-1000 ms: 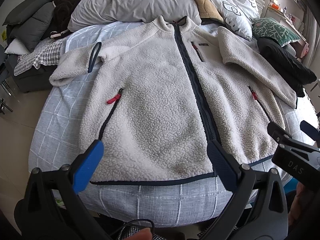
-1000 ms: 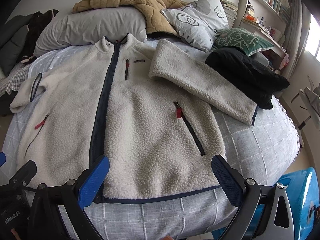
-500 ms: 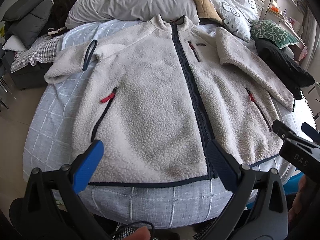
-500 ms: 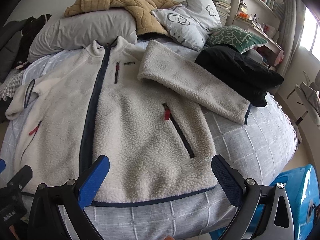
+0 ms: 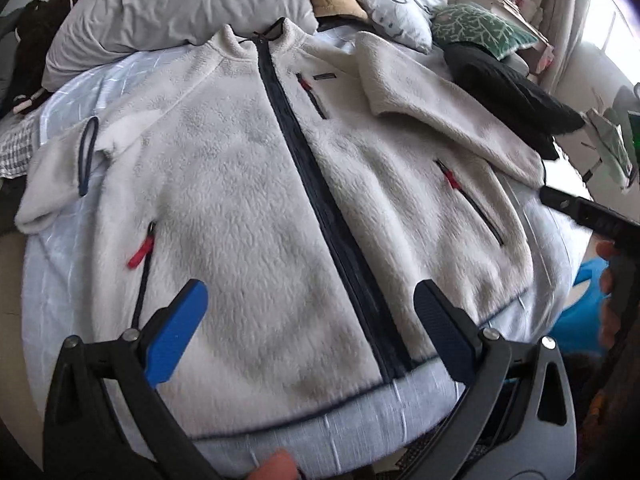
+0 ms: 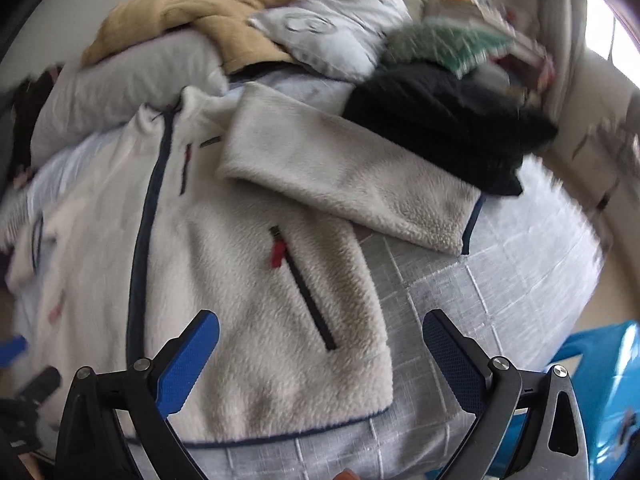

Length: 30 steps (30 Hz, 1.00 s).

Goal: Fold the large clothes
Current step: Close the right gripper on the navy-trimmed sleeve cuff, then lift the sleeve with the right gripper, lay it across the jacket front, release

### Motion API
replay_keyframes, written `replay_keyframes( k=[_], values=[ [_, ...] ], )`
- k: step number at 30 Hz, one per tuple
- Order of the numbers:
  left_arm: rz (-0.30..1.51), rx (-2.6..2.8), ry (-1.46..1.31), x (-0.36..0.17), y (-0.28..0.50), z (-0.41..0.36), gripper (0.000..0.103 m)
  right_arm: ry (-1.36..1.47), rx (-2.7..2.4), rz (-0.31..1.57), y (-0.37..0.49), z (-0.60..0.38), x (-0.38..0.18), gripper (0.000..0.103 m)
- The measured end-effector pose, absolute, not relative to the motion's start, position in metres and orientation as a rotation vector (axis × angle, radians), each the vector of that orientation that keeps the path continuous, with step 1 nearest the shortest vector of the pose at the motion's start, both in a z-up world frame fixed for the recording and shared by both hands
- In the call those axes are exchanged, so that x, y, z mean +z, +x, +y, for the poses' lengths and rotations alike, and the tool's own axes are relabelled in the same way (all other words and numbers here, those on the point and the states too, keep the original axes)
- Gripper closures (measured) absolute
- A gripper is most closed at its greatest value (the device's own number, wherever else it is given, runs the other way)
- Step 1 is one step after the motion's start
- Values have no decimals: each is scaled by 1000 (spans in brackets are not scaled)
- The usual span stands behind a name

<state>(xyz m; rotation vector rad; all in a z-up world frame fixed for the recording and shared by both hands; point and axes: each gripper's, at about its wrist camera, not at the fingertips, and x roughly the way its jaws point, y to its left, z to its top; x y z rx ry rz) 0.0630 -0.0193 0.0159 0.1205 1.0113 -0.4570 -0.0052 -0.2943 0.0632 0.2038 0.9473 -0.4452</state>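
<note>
Above the near hem, both grippers hover, jaws spread and empty.
Left gripper (image 5: pixel 308 320) and right gripper (image 6: pixel 320 348) should each pinch a fleece jacket (image 5: pixel 248 200) sleeve cuff.

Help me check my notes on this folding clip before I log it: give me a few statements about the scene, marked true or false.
1. The fleece jacket lies front up on the bed, zipped shut. True.
2. The left claw is clamped on the jacket's hem. False: its jaws stand wide open, holding nothing.
3. One sleeve lies folded across the jacket's chest. True.
4. The right claw holds the sleeve cuff. False: it is open, with nothing in it.
5. A black garment lies on the bed past the sleeve. True.
6. The pocket zipper pulls are green. False: they are red.
</note>
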Motion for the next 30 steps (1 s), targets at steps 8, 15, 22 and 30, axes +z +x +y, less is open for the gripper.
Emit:
replay_keyframes(
  k=[8, 15, 22, 30],
  values=[
    [1009, -394, 55, -6, 104, -1, 1, 519, -638, 926, 13, -423, 27, 0],
    [986, -355, 58, -10, 128, -5, 1, 693, -713, 942, 29, -481, -21, 10],
    [1035, -396, 26, -22, 144, -17, 1, 386, -646, 922, 61, -424, 24, 87],
    [1042, -436, 4, -33, 158, -24, 1, -23, -676, 666, 59, -386, 154, 87]
  ],
)
